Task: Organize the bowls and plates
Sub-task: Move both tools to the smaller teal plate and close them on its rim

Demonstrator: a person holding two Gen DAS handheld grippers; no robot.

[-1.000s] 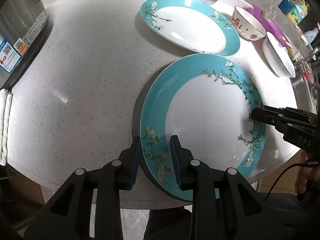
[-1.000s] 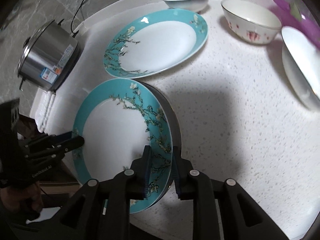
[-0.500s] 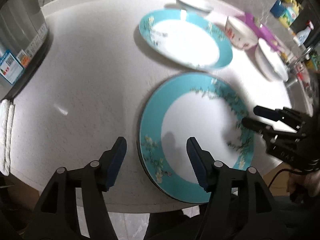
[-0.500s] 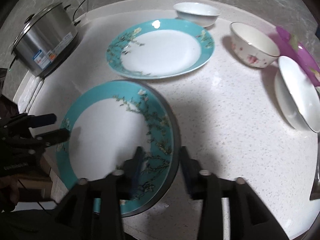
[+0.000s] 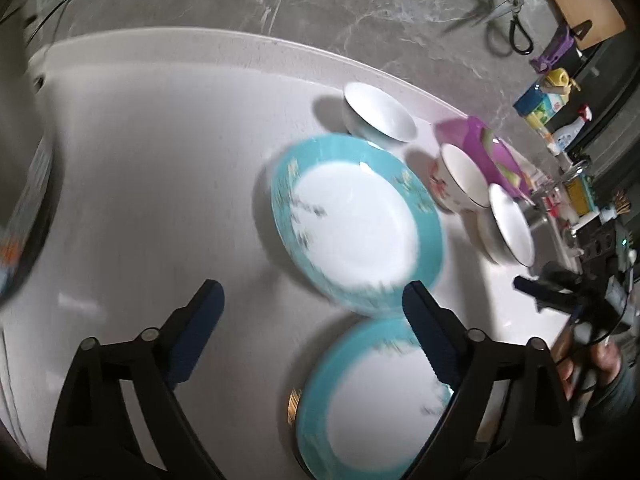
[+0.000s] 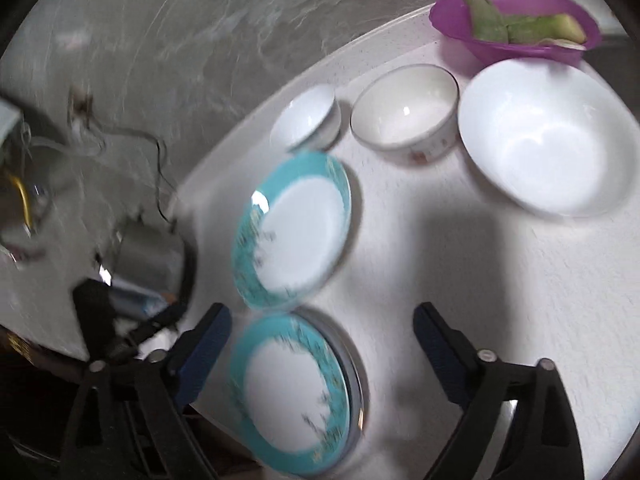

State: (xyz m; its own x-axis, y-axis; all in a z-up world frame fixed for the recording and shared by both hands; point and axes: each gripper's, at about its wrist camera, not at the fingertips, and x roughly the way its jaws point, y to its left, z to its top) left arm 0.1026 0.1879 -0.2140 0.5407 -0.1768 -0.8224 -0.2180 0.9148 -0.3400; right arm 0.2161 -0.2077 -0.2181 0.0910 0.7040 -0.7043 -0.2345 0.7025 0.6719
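Observation:
A teal-rimmed plate (image 5: 376, 404) lies on a dark plate at the counter's near edge, also in the right wrist view (image 6: 292, 396). A second teal plate (image 5: 356, 228) (image 6: 292, 232) lies behind it. A small white bowl (image 5: 378, 114) (image 6: 306, 122), a flowered bowl (image 5: 460, 180) (image 6: 404, 108) and a large white bowl (image 5: 510, 232) (image 6: 548, 136) stand further back. My left gripper (image 5: 316, 304) is open and empty above the counter. My right gripper (image 6: 320, 326) is open and empty above the stacked plate; it also shows at the right of the left wrist view (image 5: 536, 292).
A purple bowl (image 6: 516, 28) with green vegetable pieces stands at the back. A steel cooker (image 6: 148, 256) sits at the left. Bottles and a sink (image 5: 560, 184) crowd the right end. A grey marble wall (image 5: 360, 8) backs the counter.
Both grippers let go of the teal plate, opened wide and lifted back. The plate now rests on the dark plate. Both views are tilted up and blurred by motion.

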